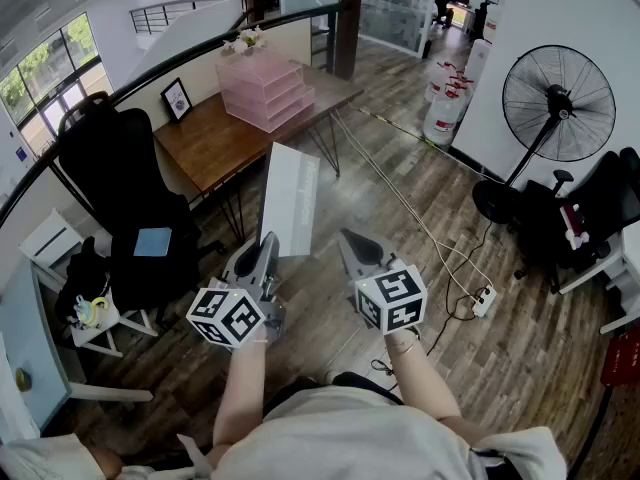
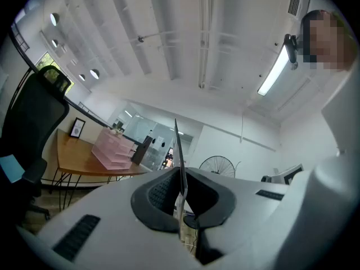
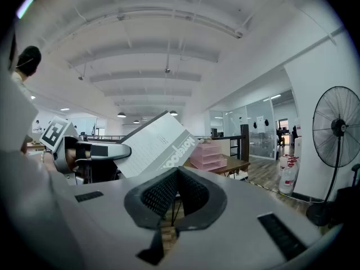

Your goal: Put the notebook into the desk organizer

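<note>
Mid-carry, the left gripper (image 1: 267, 246) clamped the upright notebook (image 1: 290, 200) while the right gripper (image 1: 352, 240) looked shut and empty; next it would need carrying to the pink organizer (image 1: 266, 88) on the desk (image 1: 205, 146).

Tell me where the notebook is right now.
Head view, centre-left: the notebook stands nearly upright in mid-air, pinched in the left gripper, short of the wooden desk bearing the pink organizer.

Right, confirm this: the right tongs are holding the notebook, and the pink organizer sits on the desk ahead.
Wrong tongs: the left tongs hold the notebook, as the left gripper view shows. The pink organizer does sit on the desk ahead.
</note>
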A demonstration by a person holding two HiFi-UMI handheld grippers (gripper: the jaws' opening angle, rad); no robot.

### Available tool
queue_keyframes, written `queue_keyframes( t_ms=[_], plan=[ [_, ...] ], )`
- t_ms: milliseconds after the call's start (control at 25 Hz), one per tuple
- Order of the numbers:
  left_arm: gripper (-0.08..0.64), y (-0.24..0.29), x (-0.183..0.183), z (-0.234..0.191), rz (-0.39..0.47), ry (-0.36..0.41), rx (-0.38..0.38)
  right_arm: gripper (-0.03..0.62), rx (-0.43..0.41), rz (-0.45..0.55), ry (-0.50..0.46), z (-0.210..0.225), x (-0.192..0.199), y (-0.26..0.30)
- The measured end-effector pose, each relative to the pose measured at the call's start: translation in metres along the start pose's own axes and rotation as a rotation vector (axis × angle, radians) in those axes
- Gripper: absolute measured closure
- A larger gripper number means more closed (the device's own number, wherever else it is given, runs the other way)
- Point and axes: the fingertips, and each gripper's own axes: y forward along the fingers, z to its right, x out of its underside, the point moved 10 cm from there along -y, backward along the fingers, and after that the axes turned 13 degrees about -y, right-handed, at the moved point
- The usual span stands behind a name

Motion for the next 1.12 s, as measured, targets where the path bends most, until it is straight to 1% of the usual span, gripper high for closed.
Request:
queue_keyframes(
  t_ms=[120,320,440,600,720,920,1120],
  plan=[
    [0.541,0.003,0.003,-0.001,-0.004,-0.012,0.003,0.583,-0.003,-0.004,-0.022,0.001,0.002,-0.001],
    [0.541,0.003,-0.001,-0.008,0.020,-0.027,-0.003,0.583,-0.013,-0.006,-0.028,0.002,0.004,0.005],
    [0.541,0.008,-0.001,-0.009,0.017,-0.030,0.001,0.583,-0.013,-0.003,-0.029,0.004,0.002,0.009],
    [0.541,0.014,0.000,-0.007,0.006,-0.032,0.003,0.581,0.006,0.040,-0.013,0.005,-0.004,0.011],
    [0.541,0.020,0.002,-0.005,0.000,-0.019,0.002,0.581,0.005,0.047,-0.005,0.012,-0.003,0.011],
    [0.541,0.031,0.011,0.002,-0.009,-0.016,-0.001,0.581,-0.013,0.036,0.013,0.021,0.003,0.007],
    [0.541,0.043,0.032,0.014,-0.027,-0.019,0.010,0.581,-0.035,0.019,0.004,0.033,0.017,-0.001]
  ],
)
